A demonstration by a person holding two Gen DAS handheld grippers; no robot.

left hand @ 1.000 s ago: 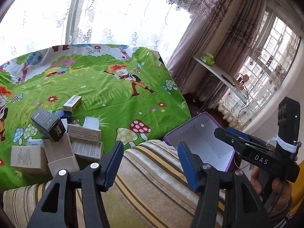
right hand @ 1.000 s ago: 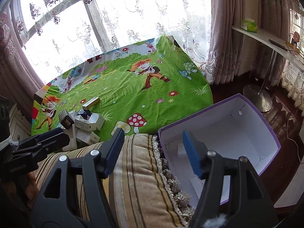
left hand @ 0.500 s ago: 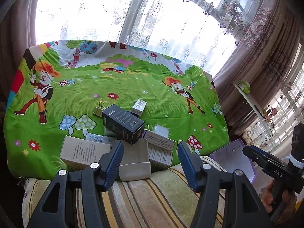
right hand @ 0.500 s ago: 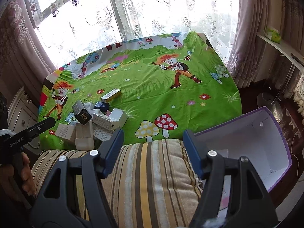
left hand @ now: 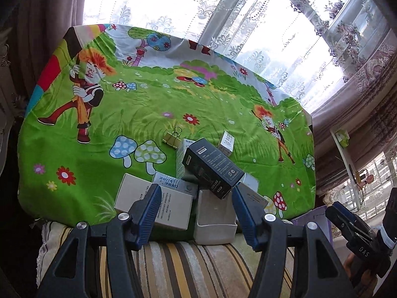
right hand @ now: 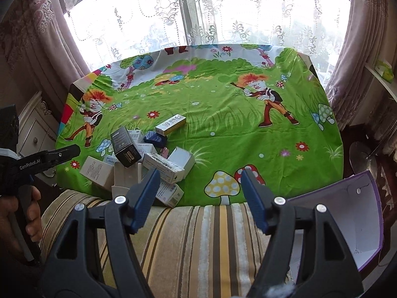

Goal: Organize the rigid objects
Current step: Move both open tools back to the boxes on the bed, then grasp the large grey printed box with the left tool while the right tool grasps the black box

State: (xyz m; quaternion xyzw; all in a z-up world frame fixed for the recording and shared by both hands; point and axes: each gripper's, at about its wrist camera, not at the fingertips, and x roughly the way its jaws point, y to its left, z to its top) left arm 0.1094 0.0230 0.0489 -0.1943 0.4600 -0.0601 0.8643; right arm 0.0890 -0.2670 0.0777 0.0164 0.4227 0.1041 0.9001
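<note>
Nearest in both wrist views lies a striped beige-and-brown cushion (right hand: 198, 236), and both tools hang above it with nothing between their fingers. The left tool (left hand: 196, 211) has its jaws spread wide and empty, aimed at the heap of boxes just past the cushion's far edge. The right tool (right hand: 199, 193) is likewise wide open and empty, facing the bare green cloth to the right of the heap.

The task's things sit at the near left of the cartoon-printed green tablecloth (right hand: 248, 134): an open white cardboard tray (left hand: 215, 219) closest, a flat grey-white printed carton (left hand: 173, 209) touching its left side, and a black rectangular box (left hand: 213, 167) tilted on top of the pile behind them. Farther off lie a small white-and-yellow carton (right hand: 170, 124) and a gold binder clip (left hand: 172, 137). At the near right, off the table's edge, stands an open purple-edged white cardboard box (right hand: 357, 213), likely the place for sorted items.

The step in hand looks like the approach for a pick. Next, the left tool should move forward and down over the black box or the tray, straddle it squarely, then close.
</note>
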